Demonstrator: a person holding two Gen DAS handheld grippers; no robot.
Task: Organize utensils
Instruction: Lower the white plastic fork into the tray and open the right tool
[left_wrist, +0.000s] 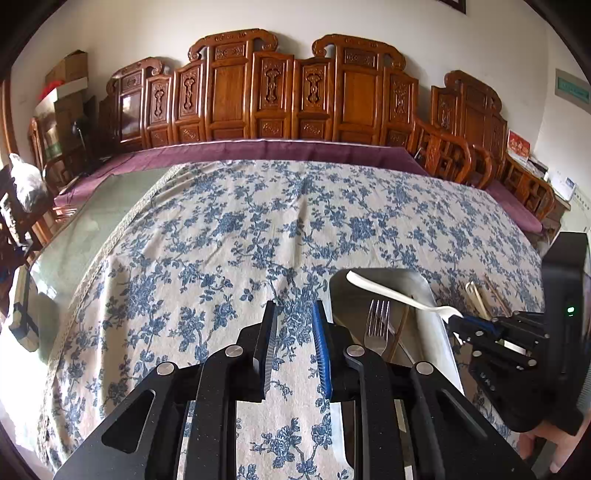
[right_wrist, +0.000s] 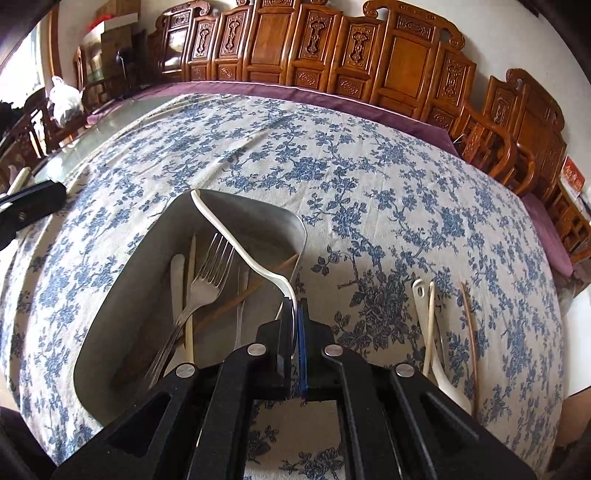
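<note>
A grey metal tray (right_wrist: 122, 295) lies on the floral tablecloth and holds a fork (right_wrist: 207, 273), a knife (right_wrist: 177, 280), chopsticks and other cutlery. My right gripper (right_wrist: 293, 306) is shut on a white spoon (right_wrist: 229, 236), held over the tray's right side with its far end near the tray's back rim. In the left wrist view the spoon (left_wrist: 384, 290) crosses above the tray (left_wrist: 436, 328) and the fork (left_wrist: 376, 325). My left gripper (left_wrist: 295, 317) is open and empty, just left of the tray.
On the cloth right of the tray lie a white spoon (right_wrist: 443, 369), a pale chopstick (right_wrist: 429, 325) and a brown chopstick (right_wrist: 471, 332). Carved wooden chairs (left_wrist: 236, 92) line the table's far edge. A glass tabletop strip (left_wrist: 96, 221) shows at left.
</note>
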